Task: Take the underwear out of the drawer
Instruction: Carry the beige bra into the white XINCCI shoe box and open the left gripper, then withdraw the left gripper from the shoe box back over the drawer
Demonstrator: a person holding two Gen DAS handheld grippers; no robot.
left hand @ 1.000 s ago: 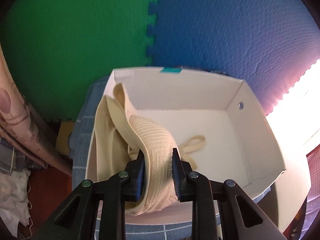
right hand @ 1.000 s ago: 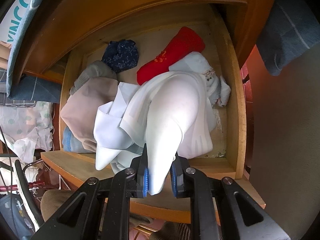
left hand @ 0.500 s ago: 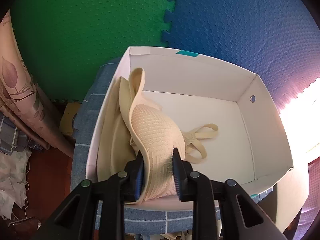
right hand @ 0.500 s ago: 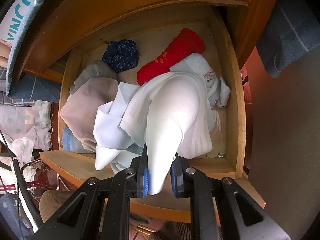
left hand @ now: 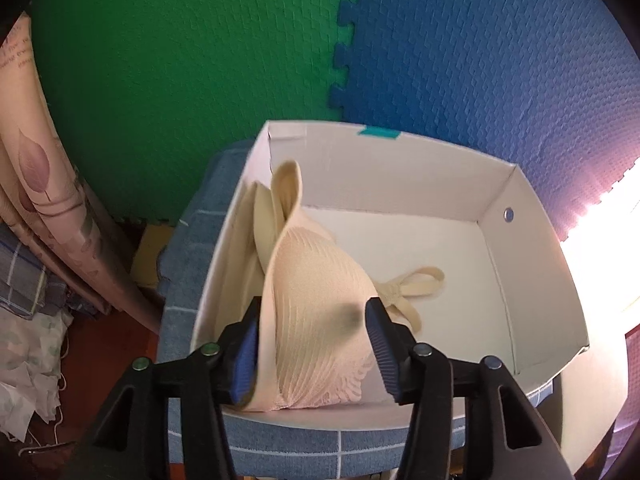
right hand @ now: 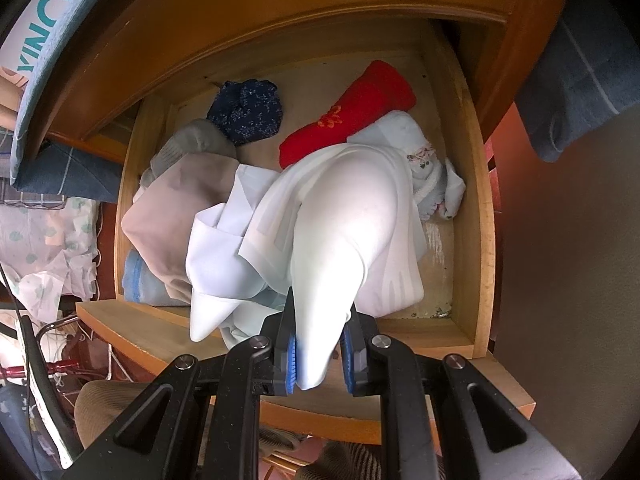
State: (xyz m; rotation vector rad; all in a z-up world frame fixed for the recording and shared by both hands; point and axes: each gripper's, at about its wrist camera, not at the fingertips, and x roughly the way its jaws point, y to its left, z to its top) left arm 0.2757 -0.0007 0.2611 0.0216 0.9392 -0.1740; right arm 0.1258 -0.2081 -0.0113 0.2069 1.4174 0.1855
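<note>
Beige bra (left hand: 316, 312) sits between your left gripper's (left hand: 316, 344) just-opened jaws, inside the white box (left hand: 520, 240). Your right gripper (right hand: 320, 356), pointing steeply down, pinches white underwear (right hand: 344, 216) above the drawer (right hand: 476, 216).

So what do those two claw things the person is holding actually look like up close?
Both look alike. The left gripper and the right gripper each have two angular black plastic fingers with triangular cut-outs and round silver bolt heads at the joints. The inner faces of the tips carry ribbed blue pads. No cables, sleeves or printed markings show in either wrist view.
</note>
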